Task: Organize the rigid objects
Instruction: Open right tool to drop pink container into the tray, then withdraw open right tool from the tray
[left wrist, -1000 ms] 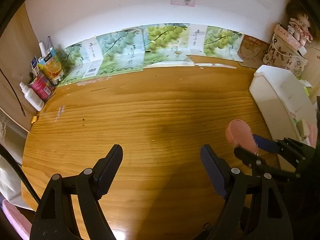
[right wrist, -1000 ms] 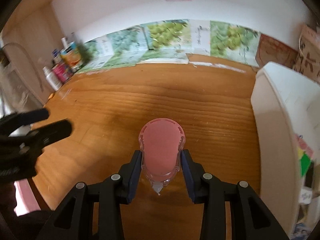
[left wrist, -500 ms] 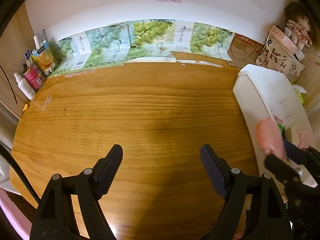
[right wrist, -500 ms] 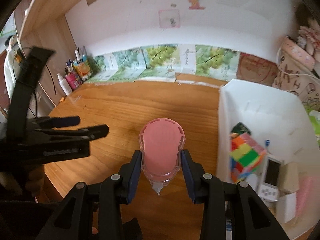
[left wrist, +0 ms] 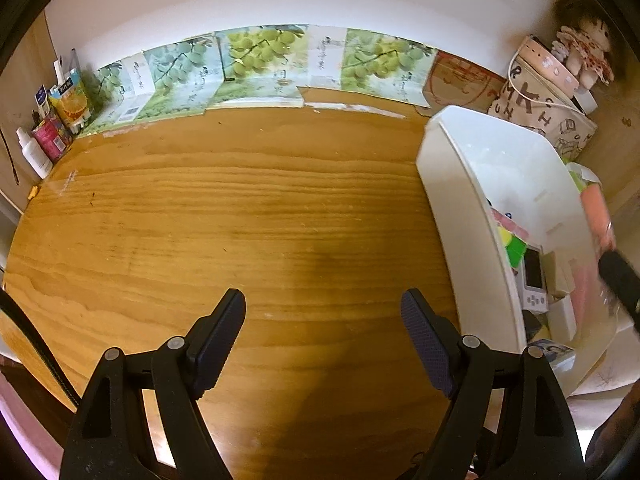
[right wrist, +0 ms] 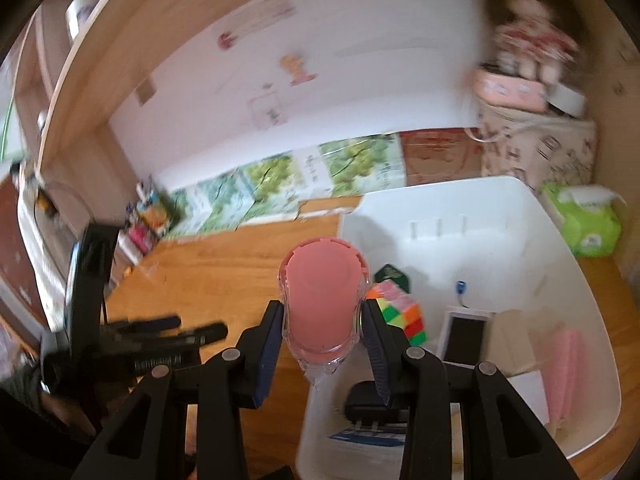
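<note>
My right gripper (right wrist: 324, 344) is shut on a pink correction-tape dispenser (right wrist: 322, 308) with a clear shell and holds it above the left rim of the white bin (right wrist: 560, 248). The dispenser shows blurred in the left wrist view (left wrist: 598, 216), above the bin (left wrist: 452, 184). In the bin lie a colour cube (right wrist: 400, 312), a white handheld device (right wrist: 464, 336), a dark green item (right wrist: 390, 274) and pink pieces (right wrist: 564, 364). My left gripper (left wrist: 322, 336) is open and empty above the wooden table (left wrist: 240, 220).
Grape-print boxes (left wrist: 260, 64) line the back wall. Bottles and cartons (left wrist: 56, 116) stand at the back left corner. A patterned bag (left wrist: 540, 96) with a doll (left wrist: 584, 52) stands behind the bin. A green tissue pack (right wrist: 584, 216) lies right of the bin.
My right gripper has carried the pink dispenser to the right and up, from over the table to over the bin. My left gripper has stayed open and drifted slightly.
</note>
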`<state>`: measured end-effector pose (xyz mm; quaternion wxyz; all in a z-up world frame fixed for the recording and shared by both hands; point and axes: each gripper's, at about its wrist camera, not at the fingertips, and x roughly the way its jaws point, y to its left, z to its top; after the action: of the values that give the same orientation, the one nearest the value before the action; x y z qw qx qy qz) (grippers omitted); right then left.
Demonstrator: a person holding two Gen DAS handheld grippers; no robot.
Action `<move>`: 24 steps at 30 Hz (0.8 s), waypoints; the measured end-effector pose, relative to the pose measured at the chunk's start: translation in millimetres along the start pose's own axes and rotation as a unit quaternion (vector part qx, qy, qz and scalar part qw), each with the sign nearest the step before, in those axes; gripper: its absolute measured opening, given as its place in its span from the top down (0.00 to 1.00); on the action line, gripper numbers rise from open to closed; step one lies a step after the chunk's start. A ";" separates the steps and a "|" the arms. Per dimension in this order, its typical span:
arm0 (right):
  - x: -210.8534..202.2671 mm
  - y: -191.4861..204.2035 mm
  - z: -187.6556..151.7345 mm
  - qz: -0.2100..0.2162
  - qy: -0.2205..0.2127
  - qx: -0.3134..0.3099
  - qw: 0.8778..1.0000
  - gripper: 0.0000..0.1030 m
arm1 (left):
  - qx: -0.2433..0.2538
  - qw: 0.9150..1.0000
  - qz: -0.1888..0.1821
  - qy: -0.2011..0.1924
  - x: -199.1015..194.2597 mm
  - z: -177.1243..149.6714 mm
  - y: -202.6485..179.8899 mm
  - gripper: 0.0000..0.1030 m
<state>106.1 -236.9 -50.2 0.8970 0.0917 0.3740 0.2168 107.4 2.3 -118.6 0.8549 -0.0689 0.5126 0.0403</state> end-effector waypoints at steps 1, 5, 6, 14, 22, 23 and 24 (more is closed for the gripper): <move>-1.5 -8.5 0.4 0.000 -0.002 0.014 1.000 0.61 | -0.001 1.000 0.000 0.001 0.3 -1.6 -3.1 0.20; 1.3 -38.8 0.3 -0.027 0.015 0.071 0.997 0.60 | -0.004 1.000 0.004 0.007 1.0 -8.3 -13.4 0.20; 1.9 -43.7 -0.4 -0.034 0.017 0.080 0.996 0.59 | -0.003 1.000 0.007 0.009 0.8 -9.2 -15.5 0.20; 9.4 -59.6 -2.7 -0.047 0.040 0.118 0.991 0.32 | -0.009 1.000 0.009 0.002 -9.4 -11.3 -22.5 0.20; 21.7 -34.2 -3.8 -0.052 0.113 0.096 0.987 0.21 | -0.033 0.999 -0.018 -0.021 -32.4 6.0 -19.0 0.20; 20.6 -29.9 -2.3 -0.049 0.123 0.090 0.987 0.21 | -0.041 0.999 -0.021 -0.024 -38.8 10.1 -18.9 0.20; 17.6 -25.6 -0.8 -0.048 0.131 0.084 0.987 0.21 | -0.045 0.998 -0.026 -0.027 -42.5 12.1 -19.2 0.20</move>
<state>124.7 -251.6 -70.2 0.8388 0.1199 0.5089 0.1517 100.6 -14.7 -74.0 0.8651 -0.1192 0.4854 0.0426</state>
